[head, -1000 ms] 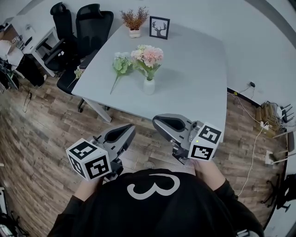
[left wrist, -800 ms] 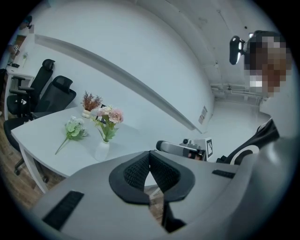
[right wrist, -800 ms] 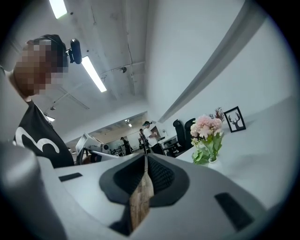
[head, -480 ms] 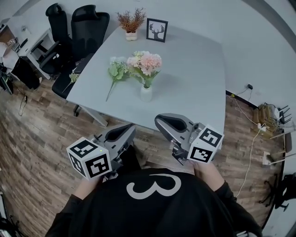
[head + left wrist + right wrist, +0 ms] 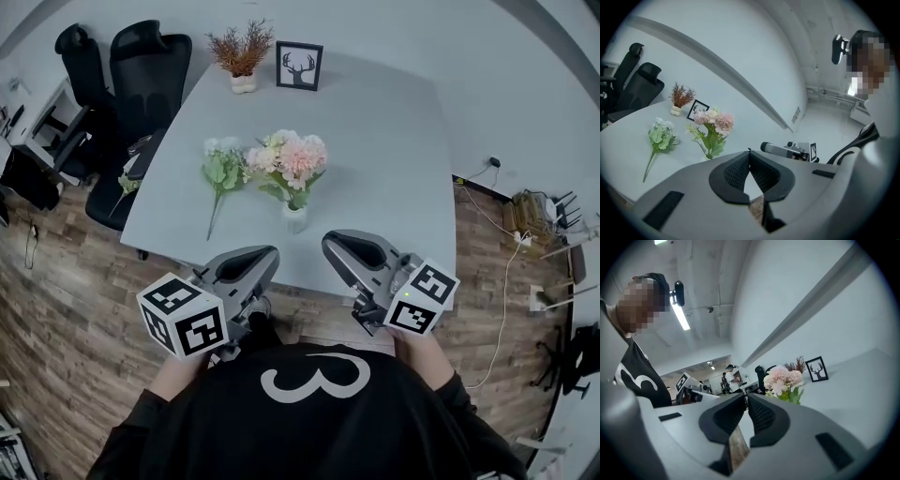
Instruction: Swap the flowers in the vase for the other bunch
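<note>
Edges and room: the pale grey table (image 5: 394,141) is large. Its near edge runs across just under the tips of both grippers in the head view. The right half of the top is bare, with wide open surface to the right of the vase and behind it. Two black office chairs (image 5: 141,66) crowd the left edge. Wood floor (image 5: 56,309) lies to the left and near side. Cables and a power strip (image 5: 530,211) sit on the floor off the right edge, well apart from the work.

Surroundings: a potted dried plant (image 5: 241,52) and a framed deer picture (image 5: 299,66) stand side by side at the far edge, well behind the vase. The way from both grippers to the vase runs over bare tabletop.

Task items: the white vase (image 5: 294,218) stands upright near the near edge and holds a pink and cream bunch (image 5: 291,161). The green bunch (image 5: 221,173) with pale blooms lies flat just left of the vase, apart from it, stem towards the near edge.

Grippers: the left gripper (image 5: 267,255) has its jaws closed tip to tip, gripping nothing. The right gripper (image 5: 333,246) is the same, pads together and empty. The vase sits just ahead, between the two grippers, touching neither.
</note>
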Motion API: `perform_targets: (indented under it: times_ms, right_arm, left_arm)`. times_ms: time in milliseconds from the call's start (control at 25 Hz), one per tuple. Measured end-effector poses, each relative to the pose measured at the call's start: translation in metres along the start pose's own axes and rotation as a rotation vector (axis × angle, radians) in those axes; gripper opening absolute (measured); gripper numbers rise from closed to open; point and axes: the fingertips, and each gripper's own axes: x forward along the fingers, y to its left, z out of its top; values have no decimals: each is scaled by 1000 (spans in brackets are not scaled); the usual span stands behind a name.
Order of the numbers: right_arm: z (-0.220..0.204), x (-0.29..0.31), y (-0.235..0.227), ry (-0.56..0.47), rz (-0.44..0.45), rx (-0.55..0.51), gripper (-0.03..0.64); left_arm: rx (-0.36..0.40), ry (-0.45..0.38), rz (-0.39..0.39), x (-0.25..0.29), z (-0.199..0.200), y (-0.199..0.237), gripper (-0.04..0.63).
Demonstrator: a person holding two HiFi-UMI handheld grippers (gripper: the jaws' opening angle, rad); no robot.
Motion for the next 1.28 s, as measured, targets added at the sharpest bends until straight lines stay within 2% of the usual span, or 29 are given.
perform_targets:
  times_ms: [200, 440, 640, 1000, 1280]
  right_arm:
    - [2, 20, -23, -6, -55, -9, 26]
    - [-1, 46, -45, 19, -104, -29, 124]
    - [-2, 59, -57, 33, -130, -38, 160]
    - [-9, 81, -92, 74, -279, -99, 335]
    - [-18, 100, -108, 117, -333, -123, 345]
  left_arm:
    - [4, 20, -24, 16, 21, 31, 11]
    - [-5, 58, -43, 30, 32, 59, 11]
    - [-17, 67, -46, 36, 38, 75, 11]
    - [-27, 83, -22, 32, 42, 98, 11]
    - [-43, 76, 13, 21, 45, 118, 11]
